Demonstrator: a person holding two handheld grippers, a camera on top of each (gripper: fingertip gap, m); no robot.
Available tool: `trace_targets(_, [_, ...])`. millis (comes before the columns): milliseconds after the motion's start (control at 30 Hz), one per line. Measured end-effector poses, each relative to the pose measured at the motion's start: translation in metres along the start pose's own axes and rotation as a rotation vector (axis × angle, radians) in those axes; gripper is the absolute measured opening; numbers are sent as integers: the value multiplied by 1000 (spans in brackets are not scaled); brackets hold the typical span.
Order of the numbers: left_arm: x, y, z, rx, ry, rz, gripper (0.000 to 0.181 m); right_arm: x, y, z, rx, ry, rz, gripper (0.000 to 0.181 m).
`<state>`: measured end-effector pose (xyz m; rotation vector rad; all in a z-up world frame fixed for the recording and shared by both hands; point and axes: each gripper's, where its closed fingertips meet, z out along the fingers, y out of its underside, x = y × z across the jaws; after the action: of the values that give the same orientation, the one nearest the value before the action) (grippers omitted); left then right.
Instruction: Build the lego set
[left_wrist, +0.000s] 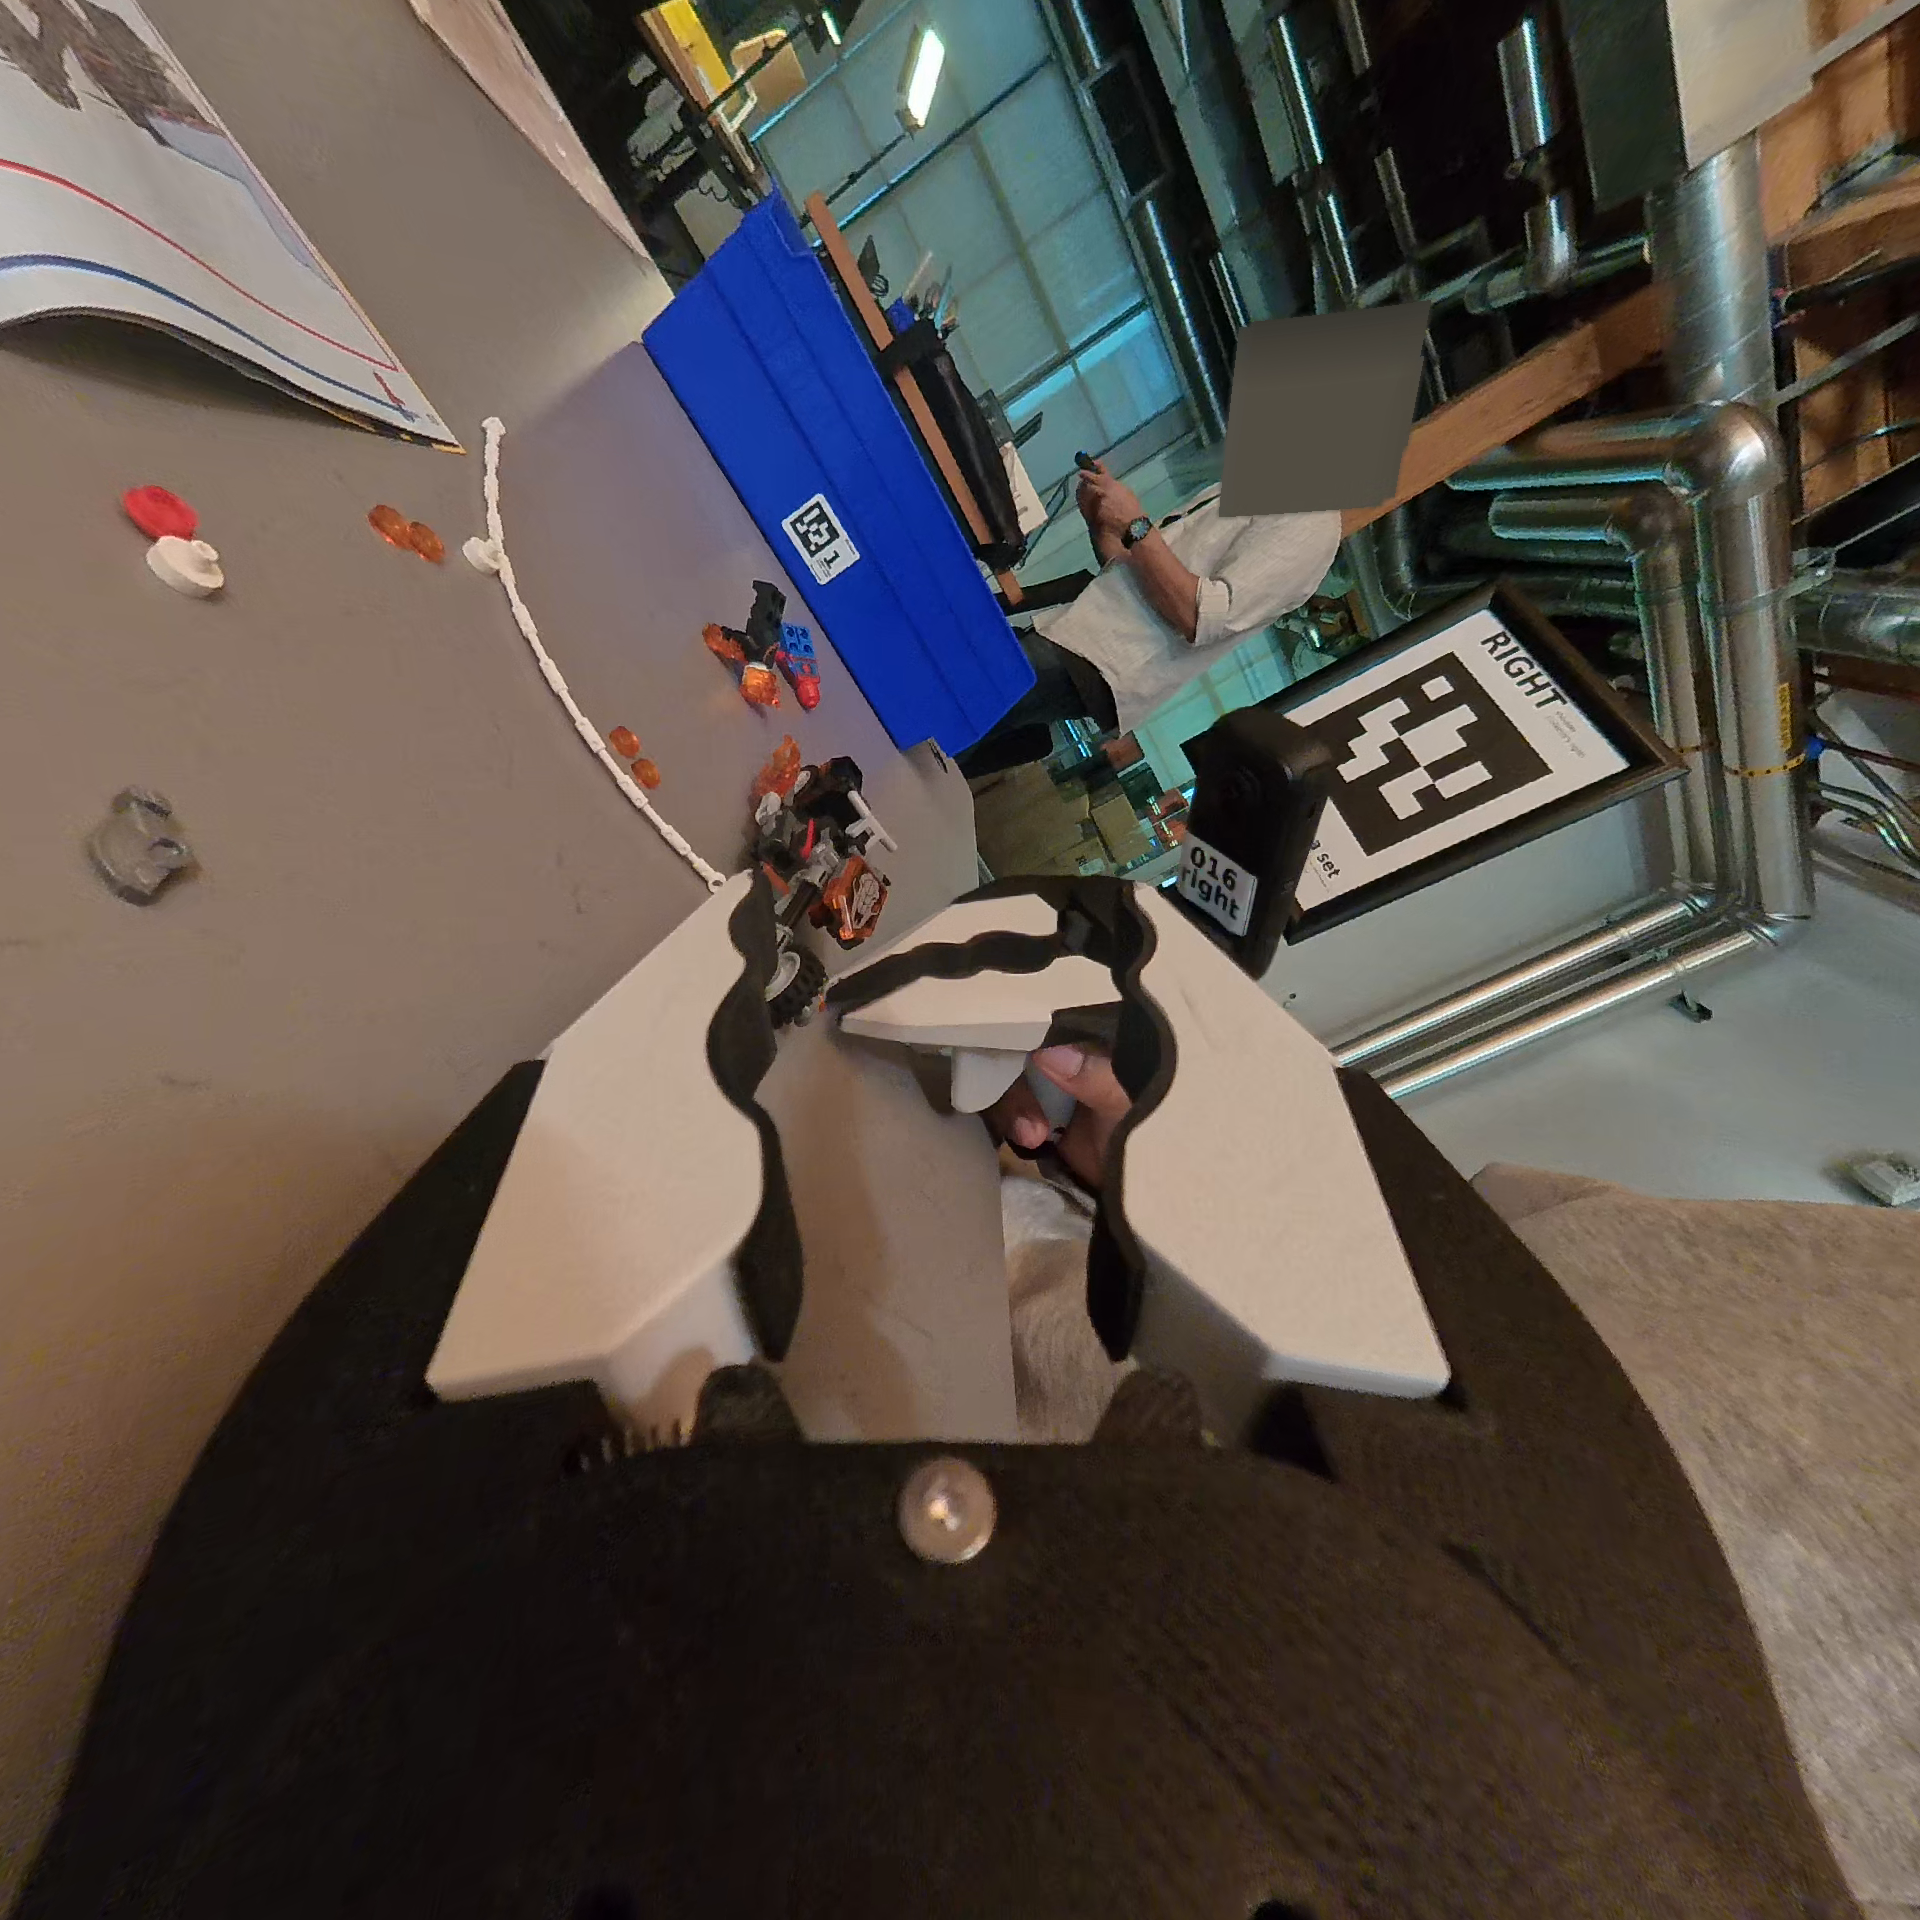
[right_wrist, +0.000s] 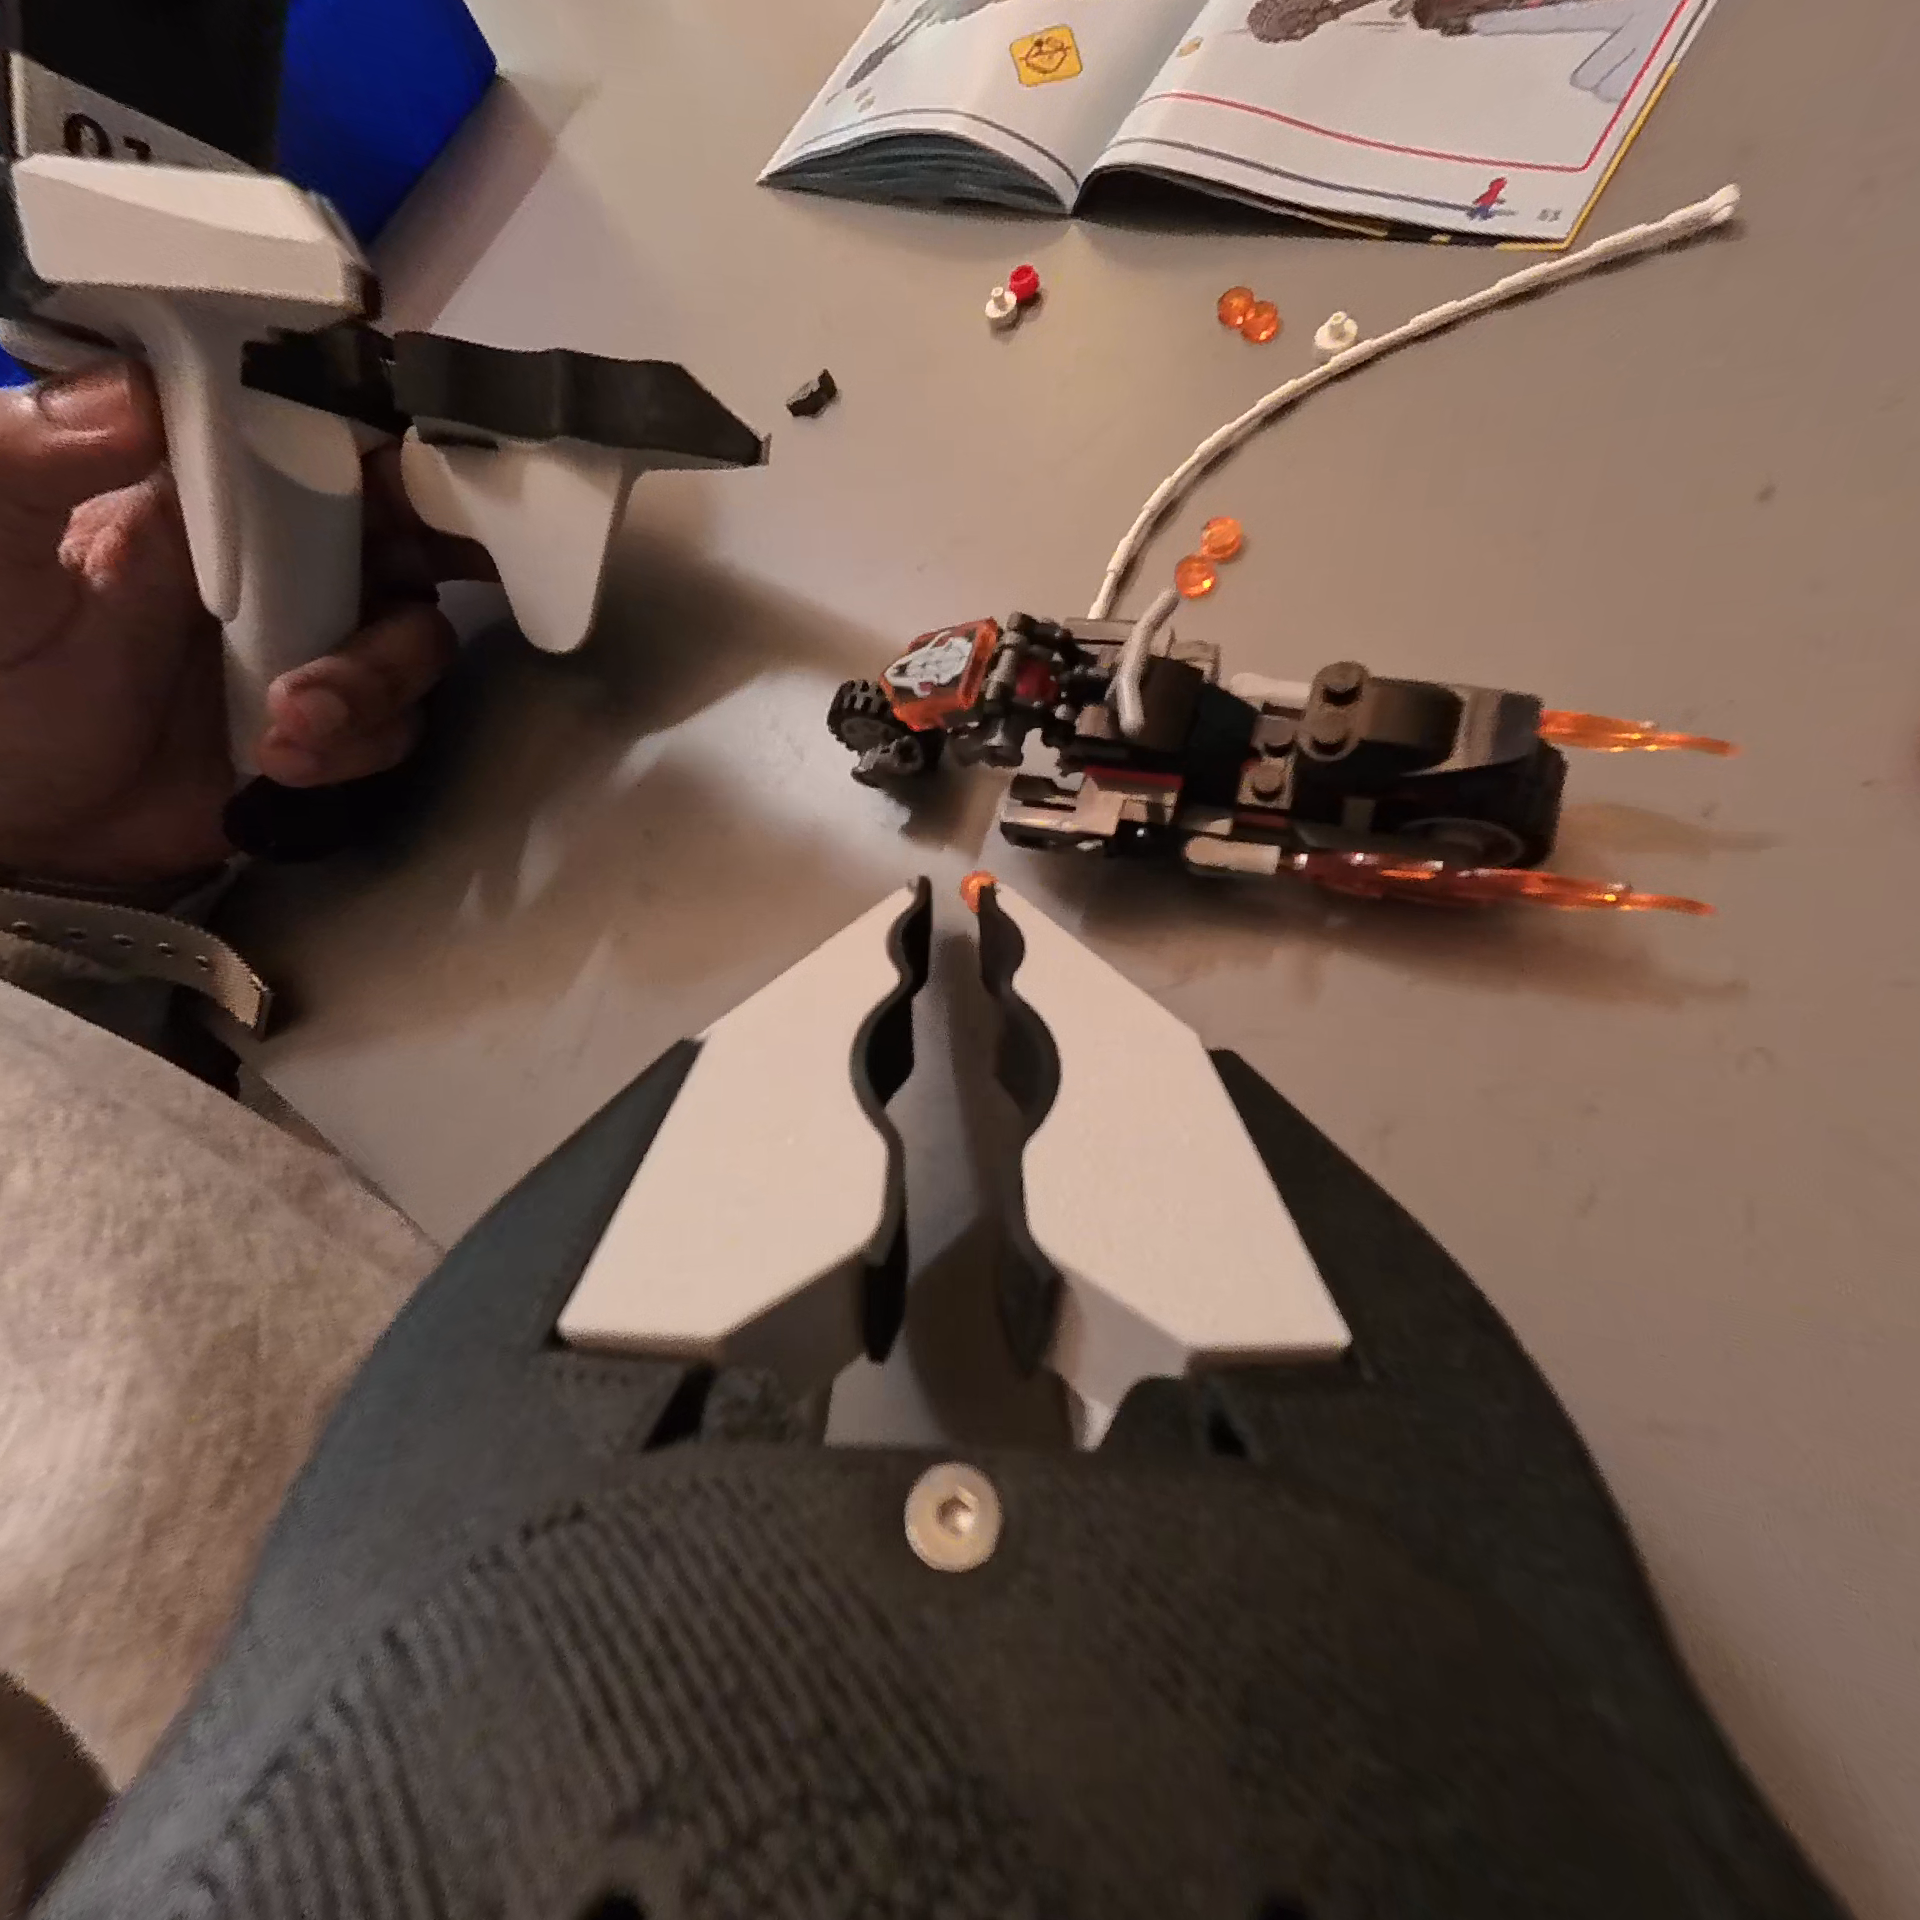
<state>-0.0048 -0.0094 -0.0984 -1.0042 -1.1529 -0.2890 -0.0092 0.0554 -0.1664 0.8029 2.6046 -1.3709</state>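
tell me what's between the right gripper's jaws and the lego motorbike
Only a small orange stud at the right gripper tips; beyond it, bare grey table up to the motorbike, as the right wrist view shows.

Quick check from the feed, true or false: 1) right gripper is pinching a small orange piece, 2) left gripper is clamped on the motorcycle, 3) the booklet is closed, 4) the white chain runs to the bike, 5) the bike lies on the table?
1) True: the right gripper has a small orange stud at its tips, jaws nearly closed.
2) False: the left gripper is open and holds nothing; the motorcycle is apart from it.
3) False: the instruction booklet lies open.
4) True: the white chain reaches the bike.
5) True: it rests on the grey table.
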Motion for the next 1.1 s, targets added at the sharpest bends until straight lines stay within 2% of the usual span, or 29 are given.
trace_targets(133, [0, 0, 0, 0, 0, 0, 63, -1, 0, 0, -13, -26, 26, 9])
trace_targets(267, [0, -1, 0, 3, 4, -3, 63, 3, -3, 1, -16, 16, -4, 24])
trace_targets(733, [0, -1, -1, 5, 5, -5, 64, 2, -2, 4, -30, 54, -73, 18])
trace_targets(1100, [0, 0, -1, 4, 4, -5, 64, 1, 0, 6, -40, 92, -146, 6])
